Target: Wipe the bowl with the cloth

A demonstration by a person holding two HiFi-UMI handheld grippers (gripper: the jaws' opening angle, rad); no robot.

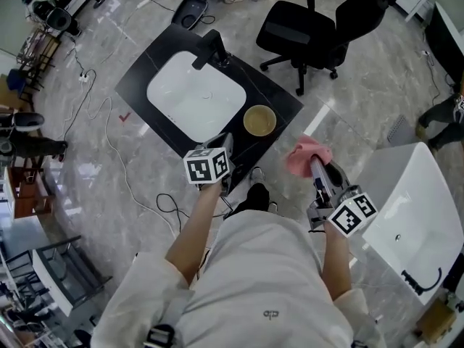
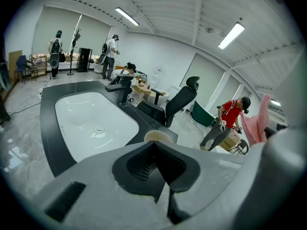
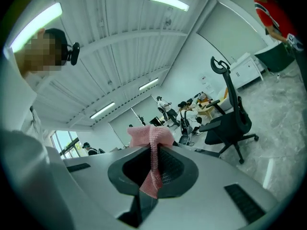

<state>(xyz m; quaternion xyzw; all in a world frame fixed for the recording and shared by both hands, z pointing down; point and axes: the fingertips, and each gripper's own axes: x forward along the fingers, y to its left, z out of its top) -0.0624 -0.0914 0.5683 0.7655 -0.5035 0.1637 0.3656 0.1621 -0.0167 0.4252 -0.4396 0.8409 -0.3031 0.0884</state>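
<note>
1. Grey marble floor (image 1: 348, 122) surrounds a black surface (image 1: 279, 100) that carries a white sunken basin (image 1: 196, 96).
2. A round tan bowl (image 1: 259, 119) stands upright on the surface's right corner, just beside the basin.
3. A pink knitted cloth (image 1: 308, 156) is pinched in the right gripper (image 1: 319, 171), whose jaws are closed on it. It sits off the surface, to the right of the bowl and apart from it.
4. The left gripper (image 1: 223, 145) has its jaws together on nothing, and the bowl lies just ahead to their right.
5. The approach likely goes best with the loose bunch leading into the bowl under light pressure, while the left gripper braces the rim.
</note>
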